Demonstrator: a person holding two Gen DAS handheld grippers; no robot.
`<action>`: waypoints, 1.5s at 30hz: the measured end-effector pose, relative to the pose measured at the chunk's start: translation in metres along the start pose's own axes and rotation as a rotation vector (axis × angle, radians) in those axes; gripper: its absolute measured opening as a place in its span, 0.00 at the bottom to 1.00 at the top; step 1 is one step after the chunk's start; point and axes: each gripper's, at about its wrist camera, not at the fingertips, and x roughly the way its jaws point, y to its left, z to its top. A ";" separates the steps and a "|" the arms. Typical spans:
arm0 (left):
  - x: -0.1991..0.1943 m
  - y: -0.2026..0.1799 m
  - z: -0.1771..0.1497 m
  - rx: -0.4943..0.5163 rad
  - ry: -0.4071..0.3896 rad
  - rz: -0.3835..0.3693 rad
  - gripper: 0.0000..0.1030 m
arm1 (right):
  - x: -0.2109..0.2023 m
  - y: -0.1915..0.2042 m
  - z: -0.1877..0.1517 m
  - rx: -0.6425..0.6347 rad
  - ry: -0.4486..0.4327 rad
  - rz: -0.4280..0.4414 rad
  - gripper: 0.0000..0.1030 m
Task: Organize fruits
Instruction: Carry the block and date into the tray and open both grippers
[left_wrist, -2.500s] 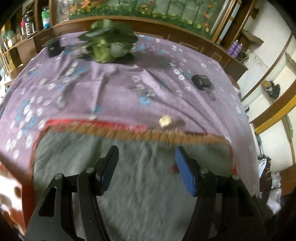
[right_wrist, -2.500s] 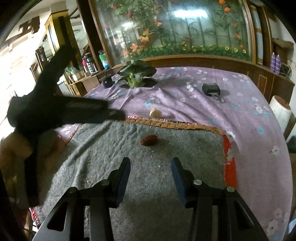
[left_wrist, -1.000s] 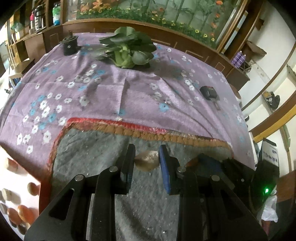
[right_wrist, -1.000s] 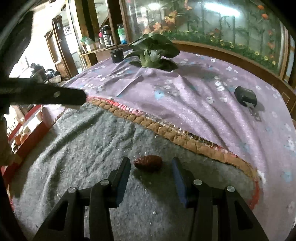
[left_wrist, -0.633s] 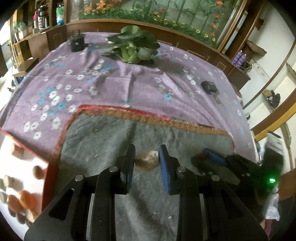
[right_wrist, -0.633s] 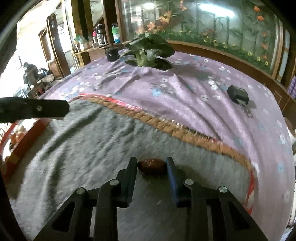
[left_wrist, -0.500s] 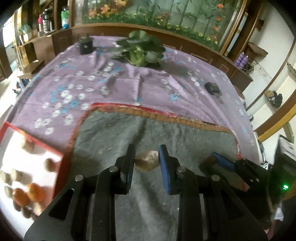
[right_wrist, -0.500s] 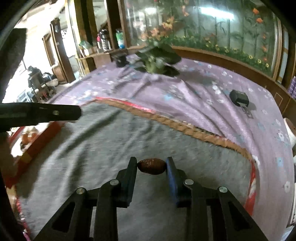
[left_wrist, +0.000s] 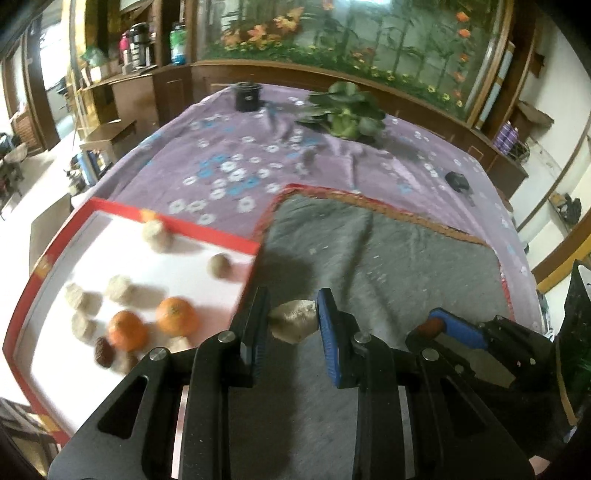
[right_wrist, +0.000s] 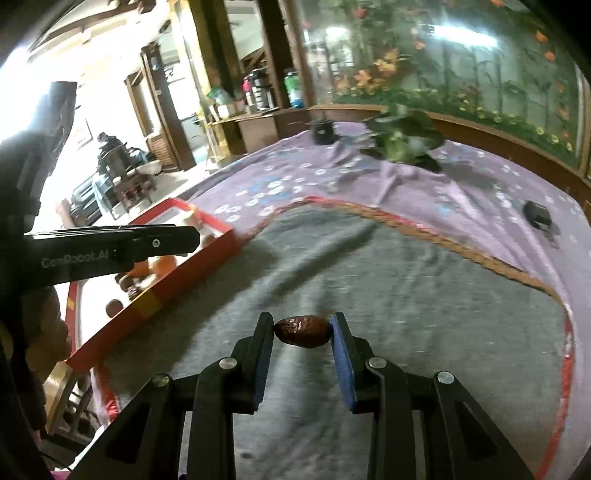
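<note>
Left gripper (left_wrist: 293, 319): my jaws pinch a pale beige lumpy fruit piece (left_wrist: 294, 320), held above the grey felt mat (left_wrist: 388, 254).
Right gripper (right_wrist: 302, 334): my jaws pinch a dark brown wrinkled date (right_wrist: 302, 331) over the same mat.
Red-rimmed white tray (left_wrist: 110, 205): at nine o'clock of my left jaws, holding two oranges (left_wrist: 176, 316) and pale lumps.

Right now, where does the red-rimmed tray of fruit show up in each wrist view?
Left wrist view: the red-rimmed tray fills the lower left, white inside, with two oranges and pale pieces.
Right wrist view: the same tray sits at middle left, seen edge-on, partly behind the left tool.
Shared landmark: the leafy green plant on the purple cloth at the far end.
</note>
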 end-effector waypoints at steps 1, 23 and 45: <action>-0.003 0.006 -0.003 -0.009 -0.003 0.007 0.25 | 0.002 0.008 0.001 -0.014 0.002 0.009 0.30; -0.035 0.145 -0.061 -0.228 0.023 0.181 0.25 | 0.056 0.127 0.040 -0.200 0.035 0.232 0.29; -0.018 0.146 -0.074 -0.230 0.028 0.236 0.25 | 0.105 0.165 0.045 -0.298 0.069 0.249 0.41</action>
